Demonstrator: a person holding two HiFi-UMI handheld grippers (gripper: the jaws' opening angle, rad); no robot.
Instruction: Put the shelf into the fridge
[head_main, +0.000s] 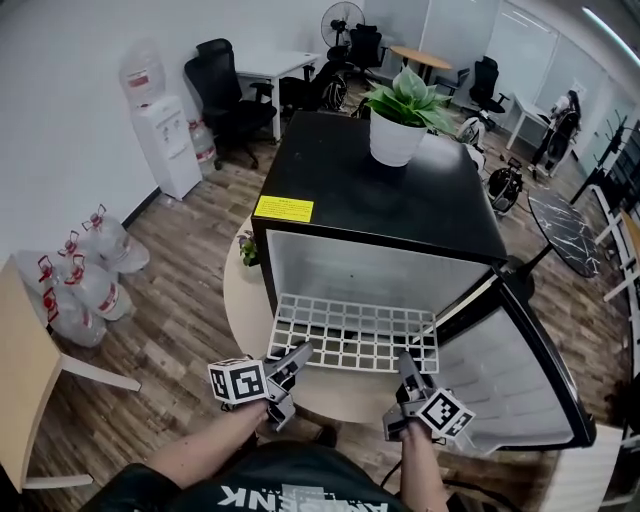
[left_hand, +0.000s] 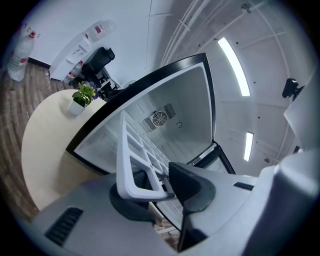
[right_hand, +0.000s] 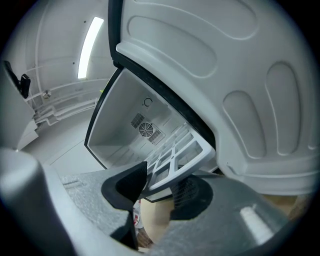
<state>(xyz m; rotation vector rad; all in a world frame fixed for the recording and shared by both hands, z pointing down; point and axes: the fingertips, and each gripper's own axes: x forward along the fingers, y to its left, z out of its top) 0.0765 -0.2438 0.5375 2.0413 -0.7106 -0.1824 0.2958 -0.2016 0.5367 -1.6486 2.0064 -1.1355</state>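
Ahead of the jaws, the grid shelf (head_main: 355, 330), clamped at its near edge by left gripper (head_main: 296, 354) and right gripper (head_main: 404, 364), reaches partly into the open fridge (head_main: 380, 200), not yet pushed home

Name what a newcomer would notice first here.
A white grid shelf sits in the centre, clamped at its near edge by the left gripper and the right gripper, with its far edge at the mouth of the open black fridge. The fridge stands on a round table, its door swung out to the right. A potted plant sits on top.
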